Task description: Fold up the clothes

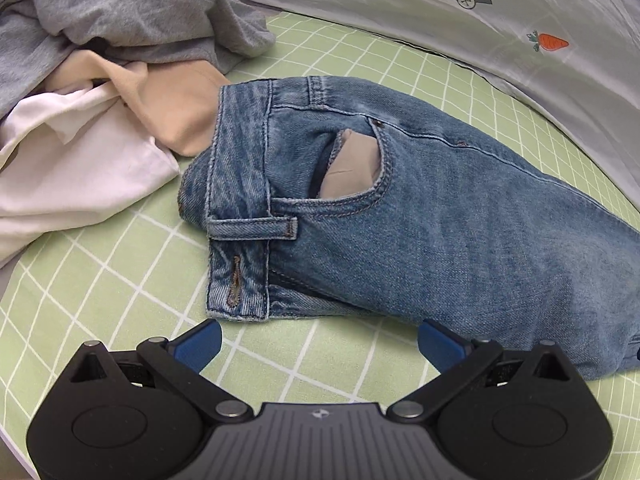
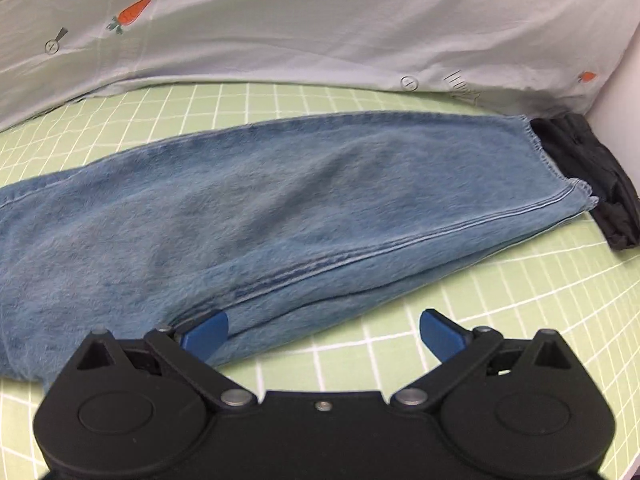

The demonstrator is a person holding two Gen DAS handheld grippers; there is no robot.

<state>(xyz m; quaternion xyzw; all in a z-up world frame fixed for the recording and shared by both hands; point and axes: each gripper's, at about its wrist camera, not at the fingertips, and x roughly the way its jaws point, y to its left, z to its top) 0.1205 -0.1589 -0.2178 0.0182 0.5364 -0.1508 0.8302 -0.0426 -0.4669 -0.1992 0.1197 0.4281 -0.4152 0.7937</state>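
On our left we see a heap of clothes (image 1: 100, 80); beside it the jeans (image 1: 400, 208) lie flat on the green checked sheet (image 1: 120, 280), waistband leftward. Our left gripper (image 1: 320, 344) is spread wide, holding nothing. Our right gripper (image 2: 324, 334) gapes too, its left finger against the denim leg. No writing is readable, only carrot prints on the grey cover (image 2: 320, 20).

Work surface: a green sheet (image 1: 100, 280) with a white grid, spread flat. Behind it rises a pale grey cloth (image 2: 320, 32) (printed with small orange carrots), creased and evenly lit; a white wall (image 2: 624, 92) stands at far right
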